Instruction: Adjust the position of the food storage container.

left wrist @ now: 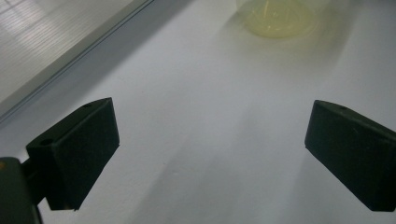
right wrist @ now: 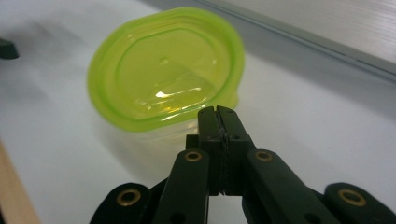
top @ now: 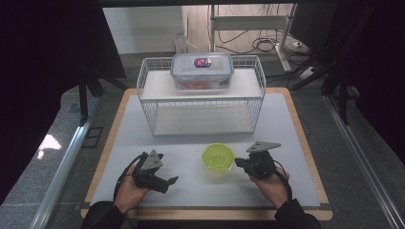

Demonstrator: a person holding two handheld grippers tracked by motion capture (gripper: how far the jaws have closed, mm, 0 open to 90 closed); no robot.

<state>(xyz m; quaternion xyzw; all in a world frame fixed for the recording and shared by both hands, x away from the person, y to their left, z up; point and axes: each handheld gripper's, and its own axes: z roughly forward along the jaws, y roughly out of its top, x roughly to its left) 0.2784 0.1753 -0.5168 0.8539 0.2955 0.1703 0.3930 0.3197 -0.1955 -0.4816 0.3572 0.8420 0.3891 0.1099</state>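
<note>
Wire rack (top: 157, 102) with lidded box (top: 202, 71) stands behind green container (top: 218, 156).

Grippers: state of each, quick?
Left gripper: open, nothing between its jaws.
Right gripper: shut, holding nothing, tips at the green-lidded tub.

A worktop (top: 305, 191) with a wooden edge is carrying a pale grey mat (top: 286, 143) that is covering most of it. Sitting on the mat near the front is a small tub with a green lid (top: 218, 157). Behind it, a white wire rack (top: 200, 112) is standing on the mat, and a clear lidded box (top: 202, 71) is resting on the rack's upper shelf.
</note>
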